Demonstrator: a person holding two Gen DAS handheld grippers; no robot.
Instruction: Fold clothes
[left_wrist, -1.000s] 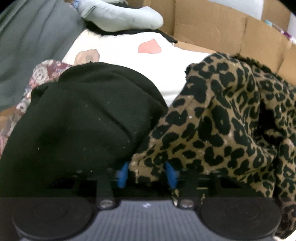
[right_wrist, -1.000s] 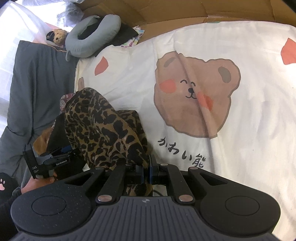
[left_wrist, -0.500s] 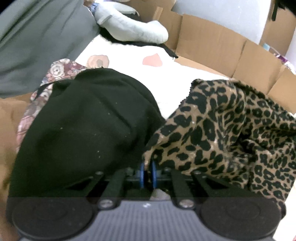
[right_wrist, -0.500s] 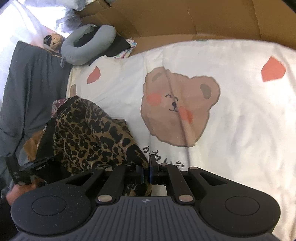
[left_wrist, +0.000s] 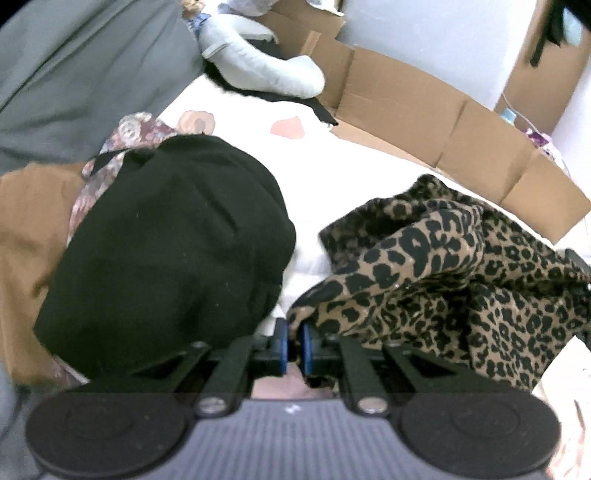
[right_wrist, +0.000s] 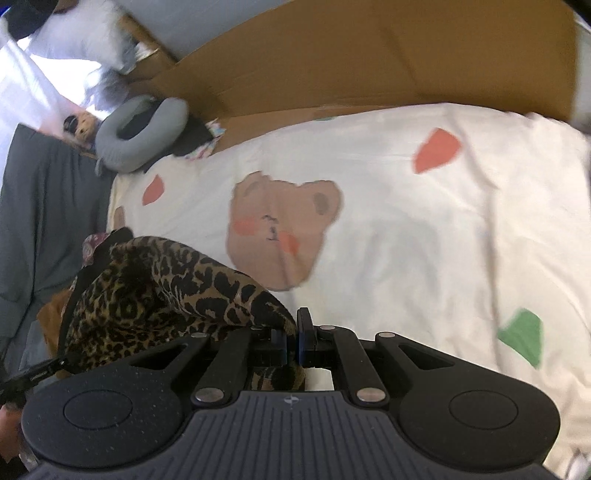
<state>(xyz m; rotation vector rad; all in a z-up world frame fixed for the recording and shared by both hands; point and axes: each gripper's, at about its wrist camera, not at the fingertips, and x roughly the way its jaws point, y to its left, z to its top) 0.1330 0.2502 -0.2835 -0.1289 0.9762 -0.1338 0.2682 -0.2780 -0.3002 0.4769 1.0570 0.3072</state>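
Note:
A leopard-print garment (left_wrist: 461, 288) hangs bunched between my two grippers above the white bear-print bed sheet (right_wrist: 406, 229). My left gripper (left_wrist: 293, 345) is shut on one edge of it, blue pads pressed on the cloth. My right gripper (right_wrist: 291, 341) is shut on another edge; the garment (right_wrist: 166, 291) drapes to its left. A black garment (left_wrist: 173, 254) lies in a heap to the left of my left gripper, on top of floral and brown clothes.
A floral garment (left_wrist: 125, 136) and a brown one (left_wrist: 29, 221) lie under the black heap. A grey neck pillow (right_wrist: 144, 133) sits at the bed's far corner. Cardboard panels (left_wrist: 424, 122) border the bed. A grey blanket (right_wrist: 37, 206) lies to the left.
My left gripper has shut on the leopard garment's edge. Both grippers have risen and lifted the garment off the clothes pile, away from the black garment.

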